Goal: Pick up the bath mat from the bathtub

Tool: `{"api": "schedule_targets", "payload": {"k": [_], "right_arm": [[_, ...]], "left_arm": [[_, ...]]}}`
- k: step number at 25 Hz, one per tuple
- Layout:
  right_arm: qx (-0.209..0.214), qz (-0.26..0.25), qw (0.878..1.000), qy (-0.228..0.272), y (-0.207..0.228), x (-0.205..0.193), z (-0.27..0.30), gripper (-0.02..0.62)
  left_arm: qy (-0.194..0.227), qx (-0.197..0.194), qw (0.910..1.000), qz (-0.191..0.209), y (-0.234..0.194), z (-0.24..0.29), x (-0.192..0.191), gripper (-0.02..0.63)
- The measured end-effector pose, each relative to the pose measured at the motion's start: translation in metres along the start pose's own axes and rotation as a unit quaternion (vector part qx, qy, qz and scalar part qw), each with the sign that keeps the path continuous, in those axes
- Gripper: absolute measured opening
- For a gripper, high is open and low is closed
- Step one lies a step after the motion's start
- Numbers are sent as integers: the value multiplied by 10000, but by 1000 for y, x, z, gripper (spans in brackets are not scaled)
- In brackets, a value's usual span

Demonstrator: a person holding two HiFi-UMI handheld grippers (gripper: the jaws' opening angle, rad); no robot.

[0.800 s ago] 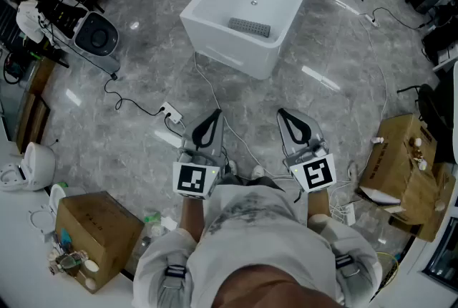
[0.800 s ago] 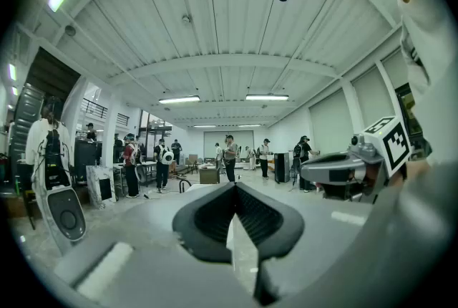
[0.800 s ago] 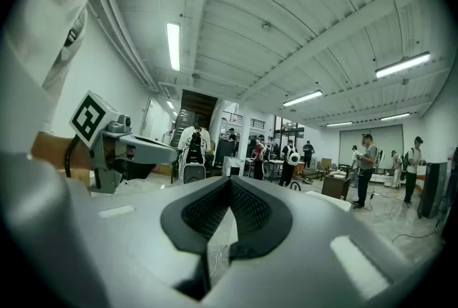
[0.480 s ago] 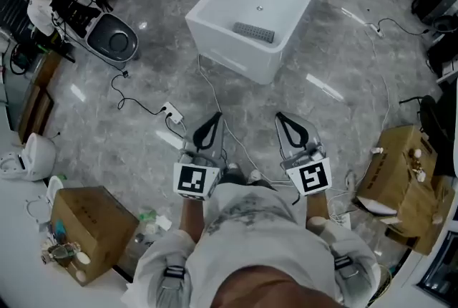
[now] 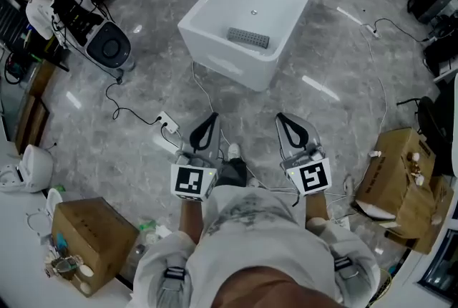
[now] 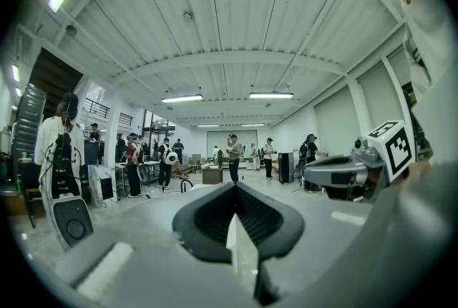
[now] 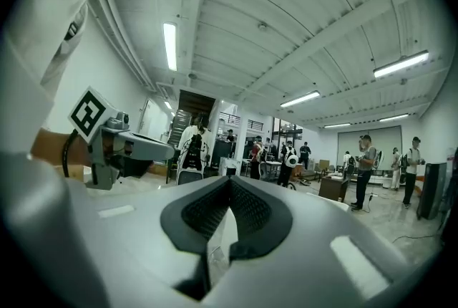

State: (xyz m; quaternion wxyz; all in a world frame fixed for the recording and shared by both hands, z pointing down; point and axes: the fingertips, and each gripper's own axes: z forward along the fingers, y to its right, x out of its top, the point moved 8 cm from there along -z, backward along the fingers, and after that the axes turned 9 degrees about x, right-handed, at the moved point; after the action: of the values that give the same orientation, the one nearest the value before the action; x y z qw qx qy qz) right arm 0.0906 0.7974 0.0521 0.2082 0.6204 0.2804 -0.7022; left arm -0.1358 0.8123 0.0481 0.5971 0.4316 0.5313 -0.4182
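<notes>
Standing on grey stone floor [image 5: 143,99], well short of the white bathtub [image 5: 227,67], with the grey bath mat [image 5: 249,37] lying flat on the tub's bottom near its front wall. Holding the left gripper [image 5: 213,116] and the right gripper [image 5: 282,116] level and side by side, both aimed toward the tub and well apart from it. Jaws on each pressed together tip to tip, pinching nothing. Flanked by cardboard boxes [image 5: 91,231] at either side.

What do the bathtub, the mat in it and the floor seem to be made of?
Bathtub: glossy white, likely acrylic or enamel; smooth bright walls.
Mat: dull grey, ribbed, probably rubber or plastic.
Floor: polished grey stone or tile; veining, lamp reflections.
</notes>
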Motion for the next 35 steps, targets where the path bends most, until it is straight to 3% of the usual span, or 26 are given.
{"api": "schedule_targets", "payload": {"k": [9, 18, 35], "right_arm": [[-243, 8, 9993, -296, 48, -3, 92, 2], [-415, 12, 9981, -449, 74, -2, 166, 3], [-402, 92, 9978, -523, 131, -5, 246, 3]], "left_arm": [[24, -429, 9990, 119, -64, 90, -6, 3], [44, -581, 9983, -78, -120, 151, -10, 3], [-197, -541, 9977, -356, -162, 239, -3, 3]]}}
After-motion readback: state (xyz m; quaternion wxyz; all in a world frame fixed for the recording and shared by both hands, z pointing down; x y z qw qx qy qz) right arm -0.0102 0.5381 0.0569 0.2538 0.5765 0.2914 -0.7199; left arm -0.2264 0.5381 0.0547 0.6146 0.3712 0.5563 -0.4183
